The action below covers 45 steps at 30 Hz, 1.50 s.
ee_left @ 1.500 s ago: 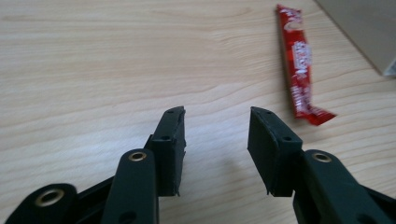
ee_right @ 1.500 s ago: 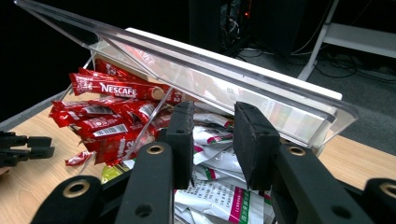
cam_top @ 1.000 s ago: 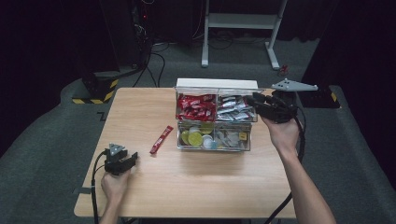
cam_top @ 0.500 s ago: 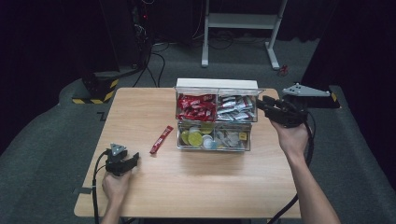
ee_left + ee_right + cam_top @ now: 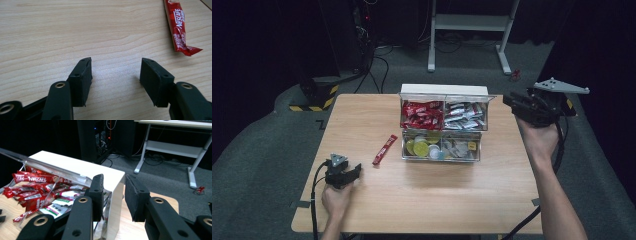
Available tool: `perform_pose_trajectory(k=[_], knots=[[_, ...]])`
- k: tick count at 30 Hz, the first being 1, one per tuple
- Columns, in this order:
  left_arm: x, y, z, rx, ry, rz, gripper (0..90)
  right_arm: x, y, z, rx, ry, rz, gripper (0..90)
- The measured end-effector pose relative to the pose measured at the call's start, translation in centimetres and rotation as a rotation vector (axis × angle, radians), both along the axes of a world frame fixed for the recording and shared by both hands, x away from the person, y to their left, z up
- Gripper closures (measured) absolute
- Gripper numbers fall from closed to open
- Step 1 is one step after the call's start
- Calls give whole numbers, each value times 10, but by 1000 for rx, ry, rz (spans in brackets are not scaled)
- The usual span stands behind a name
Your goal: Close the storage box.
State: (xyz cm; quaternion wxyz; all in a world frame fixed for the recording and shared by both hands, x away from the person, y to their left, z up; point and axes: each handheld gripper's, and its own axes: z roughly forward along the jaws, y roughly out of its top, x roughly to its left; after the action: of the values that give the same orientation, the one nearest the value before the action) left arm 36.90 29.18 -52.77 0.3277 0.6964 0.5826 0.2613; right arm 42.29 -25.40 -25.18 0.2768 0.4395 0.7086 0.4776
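While the left gripper point(image 5: 354, 172) rests low on the near left part of the table point(image 5: 452, 200) with its jaws spread and nothing between them, the right gripper point(image 5: 512, 102) hangs in the air just off the far right corner of the clear organiser box point(image 5: 443, 90), its jaws parted with a narrow gap and holding nothing. Judging by this, the work in hand looks like tidying the loose red sachet point(image 5: 384, 149) into the box, and the pickup has not yet begun. That sachet lies flat on the bare wood, left of the box and a little apart from it, somewhat ahead and to the right of the left gripper; in the left gripper view the sachet point(image 5: 180, 27) is a slim, glossy red stick with white Nescafe lettering and a crimped end, unopened as far as can be told. The next move probably calls for the left gripper to advance toward it, line its jaws across the narrow width and close lightly, since so thin a packet lying flat may slip or buckle. Like red sticks point(image 5: 35, 187) already fill the far left compartment, beside silver ones, so that is the likely destination.
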Motion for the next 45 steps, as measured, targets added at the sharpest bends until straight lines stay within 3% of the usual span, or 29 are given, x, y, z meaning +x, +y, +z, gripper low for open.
perform_pose_trajectory(k=[8,19,26,35,45], knots=[[0,0,0,1,0,-1,429,11,10,10,-2,0,7,682],[0,0,0,-1,-2,2,428,11,19,6,-13,11,32,680],[0,0,0,-2,-3,4,428,6,20,-7,-16,27,52,678],[0,0,0,1,0,-3,416,-6,14,-41,28,46,74,662],[0,-2,0,7,0,-8,392,-14,-5,-72,72,42,45,568]])
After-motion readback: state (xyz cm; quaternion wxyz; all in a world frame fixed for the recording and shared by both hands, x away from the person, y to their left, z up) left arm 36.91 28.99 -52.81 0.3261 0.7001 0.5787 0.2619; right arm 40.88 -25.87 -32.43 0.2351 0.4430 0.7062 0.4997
